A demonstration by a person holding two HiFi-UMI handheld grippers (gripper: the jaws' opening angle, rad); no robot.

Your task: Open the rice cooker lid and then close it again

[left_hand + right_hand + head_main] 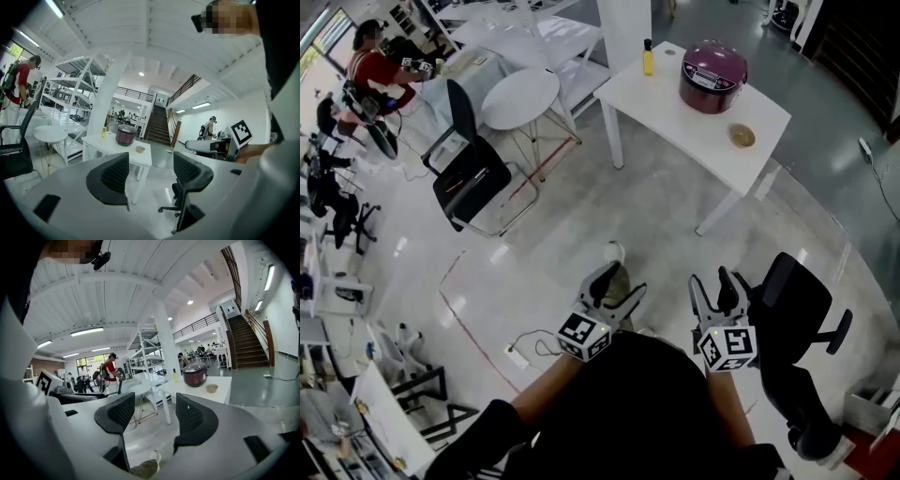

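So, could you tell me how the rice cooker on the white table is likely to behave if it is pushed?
The rice cooker looks squat and wide, so it should slide rather than tip. Its rounded, glossy lid may be slippery to grip. On the smooth white table, a sideways push could probably shift it.

open floor [609, 211] up to white table [661, 94], office chair [802, 300] beside right gripper [715, 286]
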